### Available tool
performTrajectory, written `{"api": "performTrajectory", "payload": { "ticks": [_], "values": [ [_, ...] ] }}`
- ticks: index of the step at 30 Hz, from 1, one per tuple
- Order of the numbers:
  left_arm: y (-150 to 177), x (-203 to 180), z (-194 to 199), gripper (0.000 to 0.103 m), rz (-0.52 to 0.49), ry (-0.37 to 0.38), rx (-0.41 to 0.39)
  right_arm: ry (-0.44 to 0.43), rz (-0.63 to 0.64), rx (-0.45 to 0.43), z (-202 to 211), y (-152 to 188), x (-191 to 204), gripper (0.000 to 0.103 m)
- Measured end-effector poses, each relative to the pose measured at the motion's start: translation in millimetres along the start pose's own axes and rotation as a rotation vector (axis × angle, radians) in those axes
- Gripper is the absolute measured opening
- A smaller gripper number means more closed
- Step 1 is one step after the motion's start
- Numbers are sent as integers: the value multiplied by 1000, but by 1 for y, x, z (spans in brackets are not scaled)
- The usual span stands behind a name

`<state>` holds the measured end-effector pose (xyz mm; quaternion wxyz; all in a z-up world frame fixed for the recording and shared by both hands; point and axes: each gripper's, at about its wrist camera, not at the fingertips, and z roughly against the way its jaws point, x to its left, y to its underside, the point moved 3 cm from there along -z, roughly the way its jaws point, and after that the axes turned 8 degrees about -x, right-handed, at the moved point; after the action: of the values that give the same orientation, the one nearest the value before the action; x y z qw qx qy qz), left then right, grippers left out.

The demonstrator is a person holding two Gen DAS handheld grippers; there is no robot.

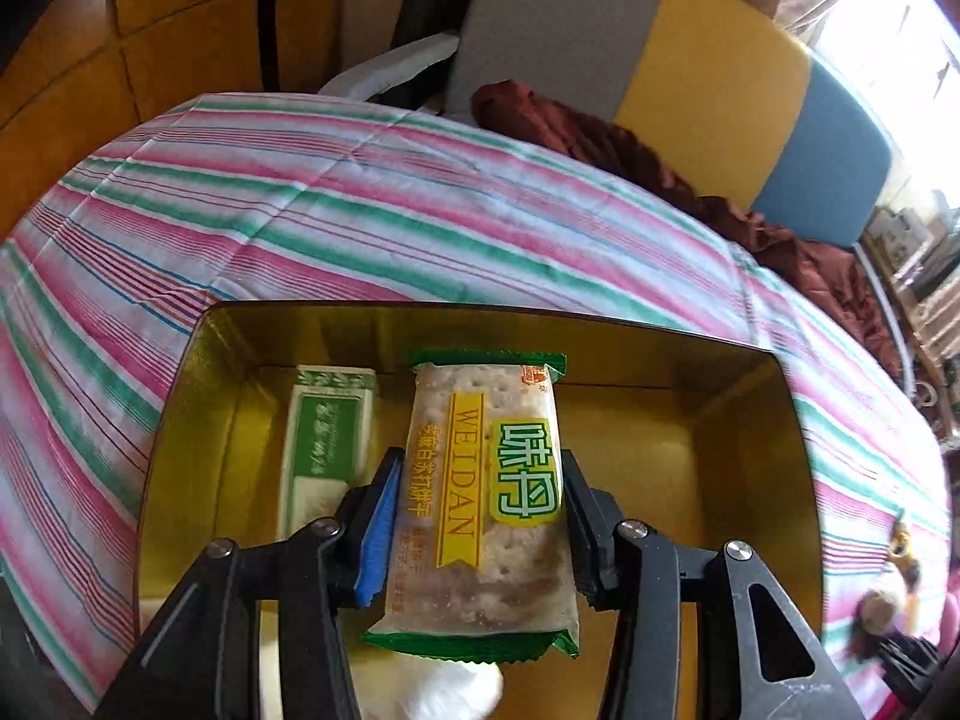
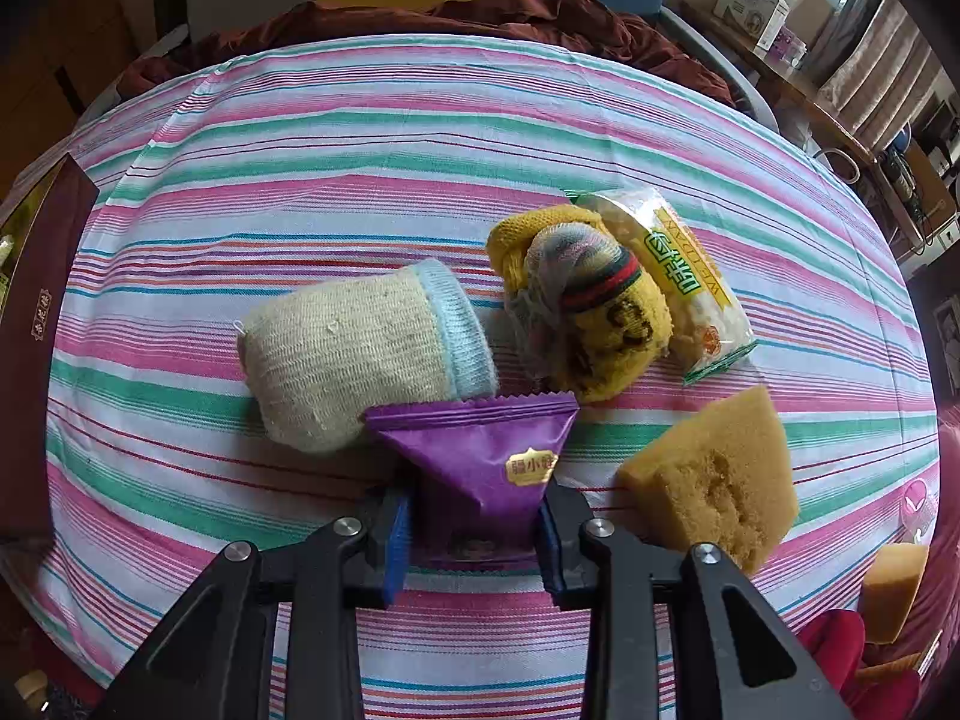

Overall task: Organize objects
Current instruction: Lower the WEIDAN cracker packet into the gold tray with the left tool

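- A bed is covered by a pink, green and white striped sheet [image 2: 372, 138]; a crumpled maroon blanket [image 2: 480, 15] is seen along its far edge, before grey, yellow and blue panels.
- A gold-lined rectangular box [image 1: 744, 420] is set on the sheet in the left wrist view; a green-and-white wrapped packet [image 1: 327, 438] is laid inside it, its print too blurred to be read.
- A clear cracker packet with green ends [image 1: 480, 504], marked "WEIDAN" on a yellow band, is pinched between the pads of the left gripper [image 1: 480, 516] above the box.
- A purple triangular snack packet [image 2: 480, 462] with a gold label of Chinese characters is clamped by the right gripper [image 2: 477, 525] just above the sheet.
- Beyond it, a rolled cream sock with a pale blue cuff [image 2: 360, 354], a yellow sock bundle with red and black stripes [image 2: 588, 306], a second "WEIDAN" cracker packet [image 2: 684, 282] and a tan sponge wedge [image 2: 720, 474] are laid close together.
- A dark maroon box side [image 2: 36, 324] with small gold characters is seen at the left.
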<state>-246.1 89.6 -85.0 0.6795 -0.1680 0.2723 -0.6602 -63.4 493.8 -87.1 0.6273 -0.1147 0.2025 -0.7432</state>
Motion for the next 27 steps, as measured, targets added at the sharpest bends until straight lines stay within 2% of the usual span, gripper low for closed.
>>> {"api": "performTrajectory", "payload": {
  "ticks": [4,8,12,17,22,27],
  "values": [
    [-3,6,-11,49,-36,-77,2,1,0,0,0,0,-1,34],
    [-2,10,-9,53,-42,-89,3,2,0,-1,-1,0,-2,34],
    [2,12,2,53,-39,-73,-18,2,1,-1,-1,0,-2,34],
    [15,10,32,53,-60,-40,-78,3,2,-1,-1,0,-2,34],
    [37,6,79,54,-99,1,-168,15,18,-7,0,0,0,34],
    [62,4,119,58,-112,14,-247,19,30,-11,1,0,3,34]
  ]
}}
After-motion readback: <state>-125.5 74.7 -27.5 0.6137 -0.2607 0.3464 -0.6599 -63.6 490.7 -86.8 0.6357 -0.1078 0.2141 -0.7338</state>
